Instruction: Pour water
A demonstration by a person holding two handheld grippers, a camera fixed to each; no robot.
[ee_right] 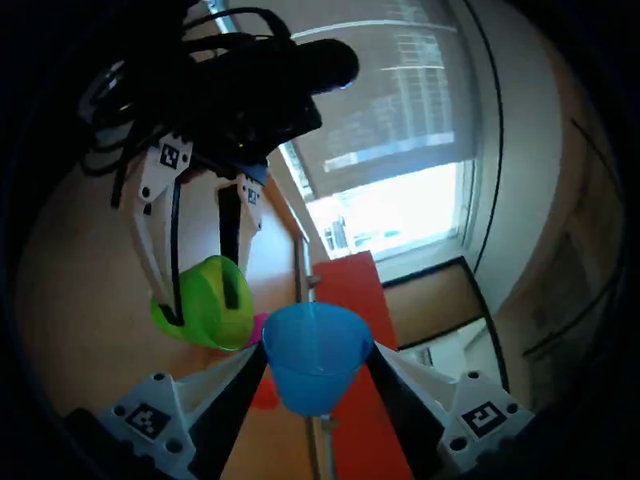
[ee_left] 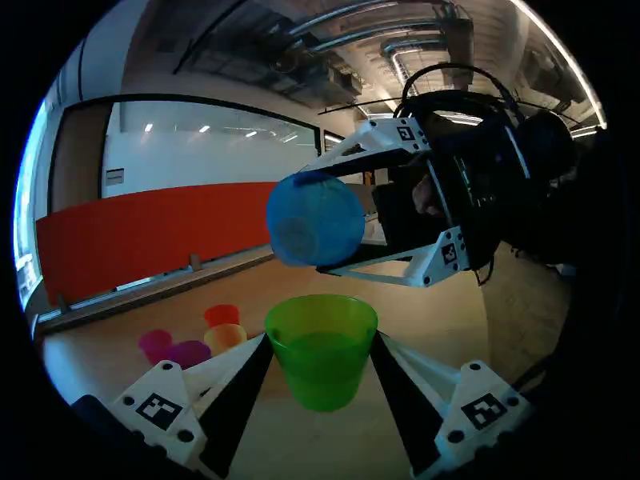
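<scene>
now, pour step. left gripper point(ee_left: 322, 346) clamped on green cup point(ee_left: 322, 368), upright, at 6 o'clock in left gripper view. right gripper point(ee_right: 314, 352) clasps blue cup point(ee_left: 314, 220), tipped on its side, just above green cup toward 12 o'clock. i see no stream and cannot tell water level. my judgement: hold green cup level, set blue rim over green mouth, roll wrist slowly, avoid rims knocking.

Left hand-held gripper point(ee_left: 322, 338) clasps green cup point(ee_left: 322, 364) beneath tipped blue cup point(ee_left: 314, 220).
</scene>
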